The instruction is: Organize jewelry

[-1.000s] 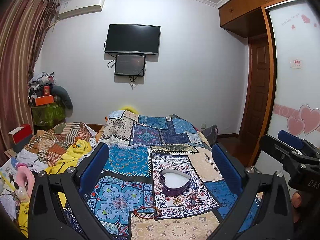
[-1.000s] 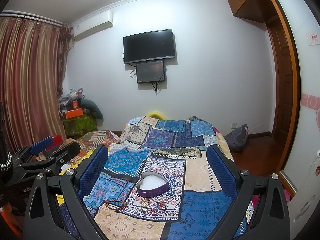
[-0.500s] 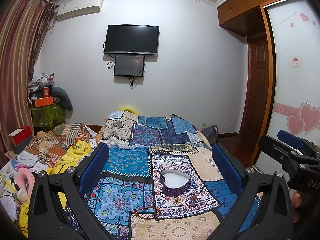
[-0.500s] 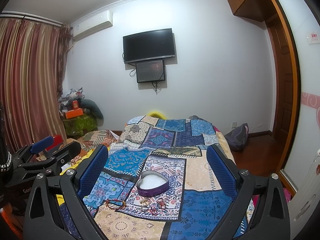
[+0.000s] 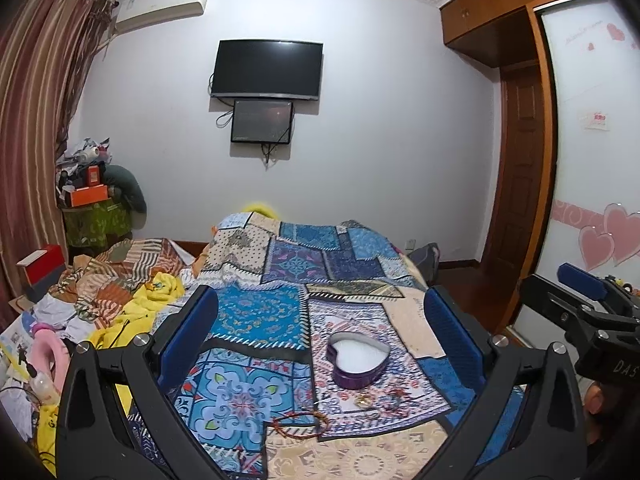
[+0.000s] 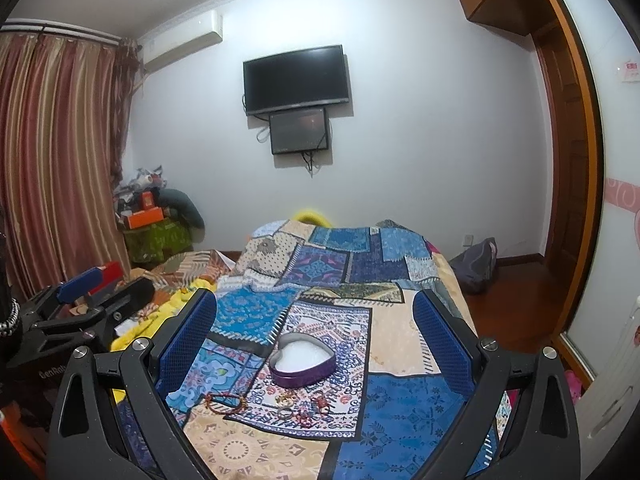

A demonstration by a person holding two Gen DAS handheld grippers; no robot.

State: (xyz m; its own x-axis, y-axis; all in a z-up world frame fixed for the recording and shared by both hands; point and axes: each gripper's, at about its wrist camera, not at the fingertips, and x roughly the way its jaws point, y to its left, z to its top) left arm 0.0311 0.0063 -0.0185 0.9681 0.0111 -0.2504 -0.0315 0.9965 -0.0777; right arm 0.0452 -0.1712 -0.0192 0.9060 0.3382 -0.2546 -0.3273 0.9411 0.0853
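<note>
Two grippers hang above a bed (image 5: 404, 312) spread with a patchwork quilt (image 6: 256, 312), both with jaws spread wide and nothing between them. The left gripper (image 5: 320, 332) frames a heart-shaped tin (image 5: 357, 364) lying open on the quilt, purple-walled with a white inside. In the left wrist view the heart's notch faces away toward the far wall and its tip points toward the camera and a little to the left. The right gripper (image 6: 316, 336) frames the same tin (image 6: 303, 364) from further right. Nearer than the tin, and apart from it, lies the jewelry. A red cord bracelet (image 5: 298, 426) rests flat as a loop, its long axis running left to right, to the near left of the tin. A small cluster of rings and beaded pieces (image 6: 304, 406) sits just in front of the tin; the single items are too small to tell apart. Each gripper shows at the edge of the other's view, well clear of the tin.
</note>
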